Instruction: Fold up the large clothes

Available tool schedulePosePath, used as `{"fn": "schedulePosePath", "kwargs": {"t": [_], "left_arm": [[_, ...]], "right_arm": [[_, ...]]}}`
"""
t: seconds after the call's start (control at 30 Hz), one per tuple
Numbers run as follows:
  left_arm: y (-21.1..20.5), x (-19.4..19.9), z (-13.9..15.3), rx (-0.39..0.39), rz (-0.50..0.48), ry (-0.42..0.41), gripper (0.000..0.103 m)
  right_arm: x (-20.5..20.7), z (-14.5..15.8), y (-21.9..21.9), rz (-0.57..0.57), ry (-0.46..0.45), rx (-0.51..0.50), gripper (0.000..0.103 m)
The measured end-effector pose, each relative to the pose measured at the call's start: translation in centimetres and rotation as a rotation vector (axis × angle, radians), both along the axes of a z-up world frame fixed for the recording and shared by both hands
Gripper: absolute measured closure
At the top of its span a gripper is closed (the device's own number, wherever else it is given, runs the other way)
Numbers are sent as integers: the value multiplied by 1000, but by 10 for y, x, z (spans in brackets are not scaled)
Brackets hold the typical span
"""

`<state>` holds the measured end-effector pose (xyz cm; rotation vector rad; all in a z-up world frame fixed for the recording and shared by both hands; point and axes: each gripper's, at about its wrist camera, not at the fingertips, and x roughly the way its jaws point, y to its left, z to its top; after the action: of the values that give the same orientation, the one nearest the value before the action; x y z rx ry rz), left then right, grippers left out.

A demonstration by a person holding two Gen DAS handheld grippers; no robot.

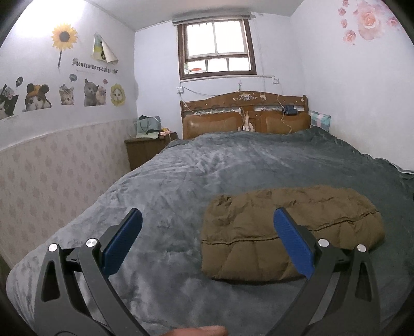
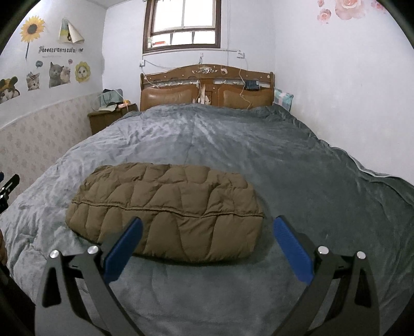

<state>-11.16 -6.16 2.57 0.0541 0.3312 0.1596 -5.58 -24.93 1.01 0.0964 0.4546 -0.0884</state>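
- Right wrist view: the brown quilted jacket (image 2: 165, 209) lies folded into a thick oblong bundle on the grey blanket (image 2: 233, 144), at about 10 o'clock from the right gripper (image 2: 207, 241), near the foot of the bed.
- In the left wrist view the same jacket (image 1: 289, 230) sits at about 2 o'clock from the left gripper (image 1: 207, 232), partly behind its right finger.
- A stitched seam runs across the bundle's length, and its near edge is rounded and puffy.
- Judgement: the padding looks light, soft and springy, with a smooth shell that may slide; the fold could puff open if let alone.
- Judgement: the best hold would be on a firm seamed edge or at the bundle's two short ends, pinching through several layers rather than the loose top skin.
- Both grippers are released, fingers spread wide, holding nothing and hanging above the blanket, apart from the jacket.
- Judgement: the folding seems nearly or wholly done.
- Farther out: a wooden headboard (image 2: 207, 85) at 12 o'clock, a window (image 2: 182, 24) above it, a bedside cabinet (image 2: 108, 119) at 10 o'clock, cat stickers (image 2: 58, 75) on the left wall.
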Motion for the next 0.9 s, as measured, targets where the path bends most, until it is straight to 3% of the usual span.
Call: {"fn": "schedulePosePath", "kwargs": {"t": [0.9], "left_arm": [[-2,3,-6,18,27,35,3]], "right_arm": [[1,-1,-2,-3,1,25,2]]}}
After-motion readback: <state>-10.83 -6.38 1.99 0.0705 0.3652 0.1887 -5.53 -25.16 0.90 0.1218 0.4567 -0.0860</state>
